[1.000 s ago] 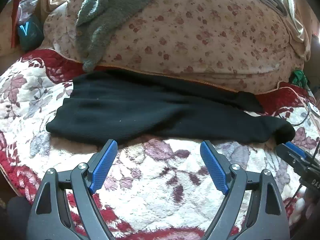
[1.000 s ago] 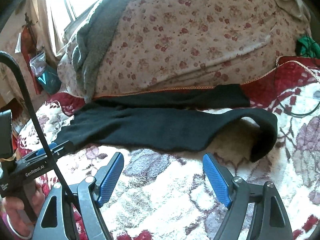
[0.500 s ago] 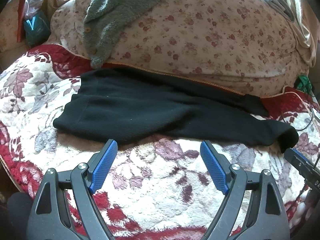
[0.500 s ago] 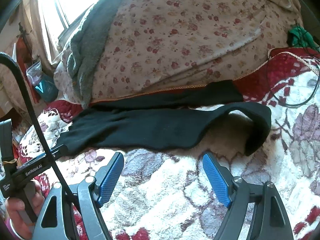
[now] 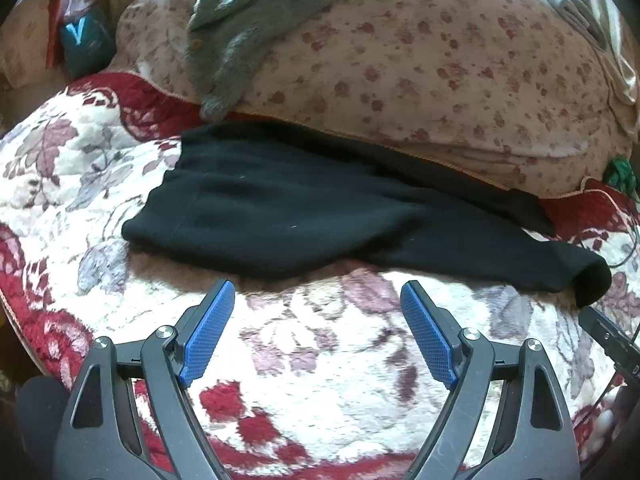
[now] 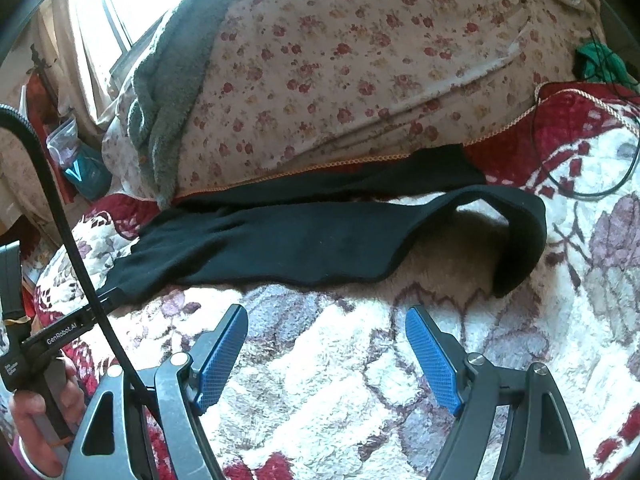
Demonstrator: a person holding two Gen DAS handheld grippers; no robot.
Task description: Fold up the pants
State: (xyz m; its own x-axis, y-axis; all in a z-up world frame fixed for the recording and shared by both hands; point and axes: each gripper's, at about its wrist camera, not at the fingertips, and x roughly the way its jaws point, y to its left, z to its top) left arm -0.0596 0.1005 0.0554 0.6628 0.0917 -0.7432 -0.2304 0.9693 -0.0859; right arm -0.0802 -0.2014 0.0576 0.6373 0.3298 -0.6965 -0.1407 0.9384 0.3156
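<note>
Black pants [image 5: 304, 208] lie spread sideways on a red and white floral blanket [image 5: 320, 340], waist at the left, legs running right; they also show in the right wrist view [image 6: 304, 240]. The near leg's cuff [image 6: 520, 248] is curled up and arched off the blanket. My left gripper [image 5: 318, 308] is open and empty, just short of the pants' near edge. My right gripper [image 6: 326, 340] is open and empty, in front of the near leg. The far leg lies against the quilt.
A big floral quilt bundle [image 5: 420, 64] with a grey fleece garment [image 5: 248, 20] on it rises right behind the pants. A black cable [image 6: 592, 184] and a green item [image 6: 600, 60] lie at the right. The left gripper's body [image 6: 52, 340] and hand show at the left.
Both grippers have drawn back and up from the pants; the pants sit farther right and higher in the left view. Both stay open. The pants have not moved.
</note>
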